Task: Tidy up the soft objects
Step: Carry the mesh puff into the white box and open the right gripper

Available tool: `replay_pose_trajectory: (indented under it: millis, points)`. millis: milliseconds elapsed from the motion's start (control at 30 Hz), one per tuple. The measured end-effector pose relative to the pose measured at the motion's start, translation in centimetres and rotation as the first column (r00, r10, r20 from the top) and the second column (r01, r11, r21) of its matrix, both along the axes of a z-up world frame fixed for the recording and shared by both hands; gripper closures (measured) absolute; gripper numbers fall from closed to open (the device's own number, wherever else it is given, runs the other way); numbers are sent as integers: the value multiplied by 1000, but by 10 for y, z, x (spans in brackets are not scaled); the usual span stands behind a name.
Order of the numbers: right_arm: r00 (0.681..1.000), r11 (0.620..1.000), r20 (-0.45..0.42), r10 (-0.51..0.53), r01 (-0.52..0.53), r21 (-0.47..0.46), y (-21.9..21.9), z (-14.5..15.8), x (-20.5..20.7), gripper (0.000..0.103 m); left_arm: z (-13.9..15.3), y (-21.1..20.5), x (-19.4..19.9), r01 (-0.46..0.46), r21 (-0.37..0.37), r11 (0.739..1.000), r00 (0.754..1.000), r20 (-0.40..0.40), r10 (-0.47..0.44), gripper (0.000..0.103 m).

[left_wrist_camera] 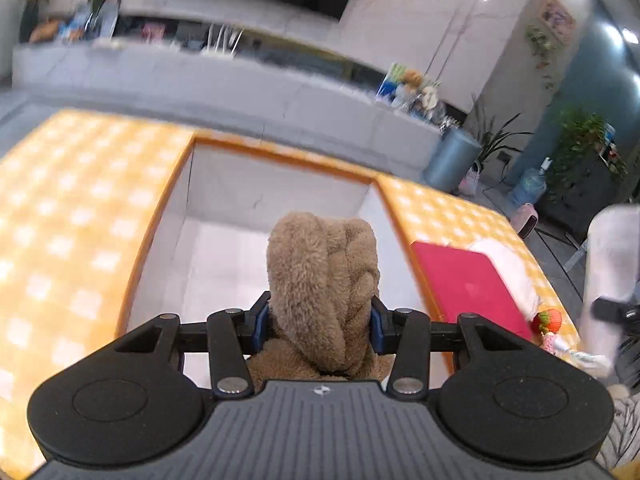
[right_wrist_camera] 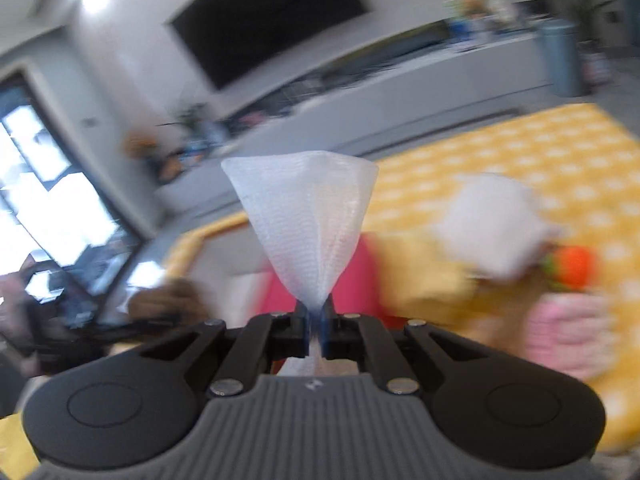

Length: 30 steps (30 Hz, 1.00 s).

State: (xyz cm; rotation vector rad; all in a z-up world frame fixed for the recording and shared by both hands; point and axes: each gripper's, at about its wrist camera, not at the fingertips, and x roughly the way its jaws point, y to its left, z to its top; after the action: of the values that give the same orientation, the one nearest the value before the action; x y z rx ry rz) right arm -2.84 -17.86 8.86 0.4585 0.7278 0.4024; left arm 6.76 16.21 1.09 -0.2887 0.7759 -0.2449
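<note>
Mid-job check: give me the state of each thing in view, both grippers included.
Left gripper: shut on the brown plush.
Brown plush: held up over the white bin.
White bin: open; the part in view is bare.
Right gripper: shut on the white mesh.
White mesh: pinched at its narrow end, fanning out above.
Pink pad: flat on the tablecloth.
Strawberry toy: lying on the tablecloth.

No text or label is legible — anywhere.

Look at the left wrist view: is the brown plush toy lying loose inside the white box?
No, the brown plush toy is clamped between the left gripper's pads, held up above the white box.
</note>
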Motion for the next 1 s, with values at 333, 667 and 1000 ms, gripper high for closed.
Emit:
replay_pose_trajectory:
  millis: [333,667,1000]
  points:
    - [987,981,-5,160,-160,-109,109,21,20,101,-17,-7,-3,-72,182,981,991,-102,91,39]
    - [983,960,-60,173,-182,-212,146,4,35,101,9,6,-43,-292,165,942,951,152,269,10]
    - [954,907,-208,217,-276,-318,197,-49,67,101,26,19,-48,-402,225,887,896,298,330,8]
